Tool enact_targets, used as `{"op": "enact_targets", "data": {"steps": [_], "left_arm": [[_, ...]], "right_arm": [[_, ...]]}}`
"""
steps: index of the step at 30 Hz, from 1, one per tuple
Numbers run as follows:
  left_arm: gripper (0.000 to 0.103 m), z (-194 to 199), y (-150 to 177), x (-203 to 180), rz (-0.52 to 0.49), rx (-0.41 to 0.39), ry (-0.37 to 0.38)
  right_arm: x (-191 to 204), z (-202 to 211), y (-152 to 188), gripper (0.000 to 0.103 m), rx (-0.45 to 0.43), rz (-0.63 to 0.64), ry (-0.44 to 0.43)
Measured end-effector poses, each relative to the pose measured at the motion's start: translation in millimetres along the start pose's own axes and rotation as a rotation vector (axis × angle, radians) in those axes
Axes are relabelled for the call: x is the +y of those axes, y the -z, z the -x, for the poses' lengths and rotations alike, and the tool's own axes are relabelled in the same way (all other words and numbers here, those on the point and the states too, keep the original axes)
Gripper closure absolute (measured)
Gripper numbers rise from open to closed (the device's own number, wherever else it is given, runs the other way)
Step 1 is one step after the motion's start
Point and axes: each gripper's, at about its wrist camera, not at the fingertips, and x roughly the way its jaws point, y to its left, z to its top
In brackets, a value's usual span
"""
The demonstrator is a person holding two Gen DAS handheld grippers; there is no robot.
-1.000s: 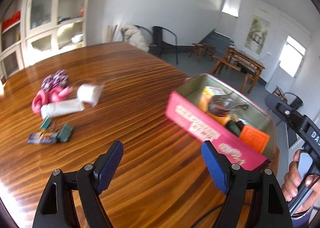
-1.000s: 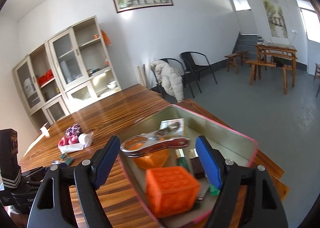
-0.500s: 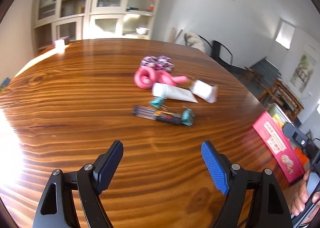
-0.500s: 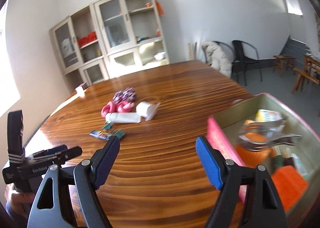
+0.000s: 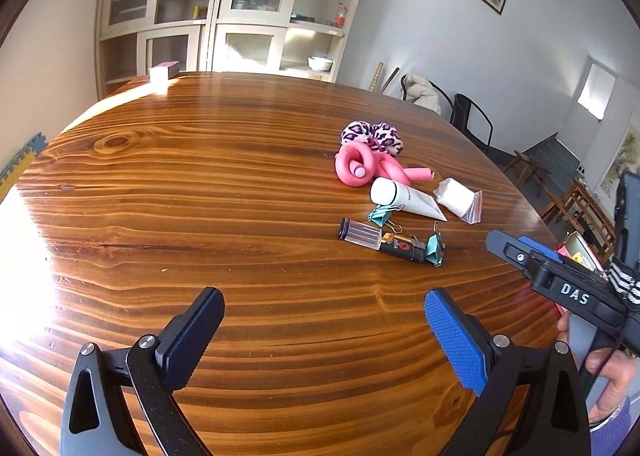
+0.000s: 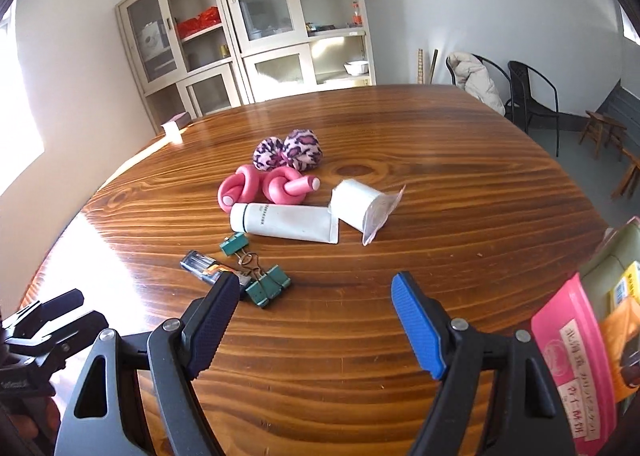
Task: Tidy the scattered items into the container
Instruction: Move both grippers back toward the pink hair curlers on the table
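Pink-walled metal container point(image 6: 576, 348) at the wooden table's point(image 6: 400, 160) right edge holds some items; tube point(image 6: 286, 221), binder clips point(image 6: 267, 285) and others wait mid-table. Left gripper point(image 5: 322, 340), jaws just widened, and right gripper point(image 6: 316, 322) hover spread, empty.

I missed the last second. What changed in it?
Both grippers swung from the pink box toward the loose pile around the white tube. The left gripper has just been opening wider, empty; the right gripper stayed open, empty. The pile lies unmoved.
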Motion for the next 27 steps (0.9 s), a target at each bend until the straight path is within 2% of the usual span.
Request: {"op": "enact_targets", "data": {"steps": [7, 16, 23, 27], "left_arm": [[0.001, -11, 5, -10, -0.044, 0.043, -0.002], [0.001, -27, 4, -5, 0.004, 0.079, 0.02], [0.001, -40, -12, 0, 0.031, 0.081, -0.003], [0.001, -49, -30, -3, 0.04, 0.084, 0.009]], "right_arm": [[-28, -3, 5, 0.022, 0.027, -0.107, 0.018], [-20, 6, 5, 0.021, 0.011, -0.08, -0.009], [-21, 11, 4, 0.021, -0.002, -0.097, -0.016], [-25, 11, 4, 0.019, 0.003, -0.118, -0.02]]}}
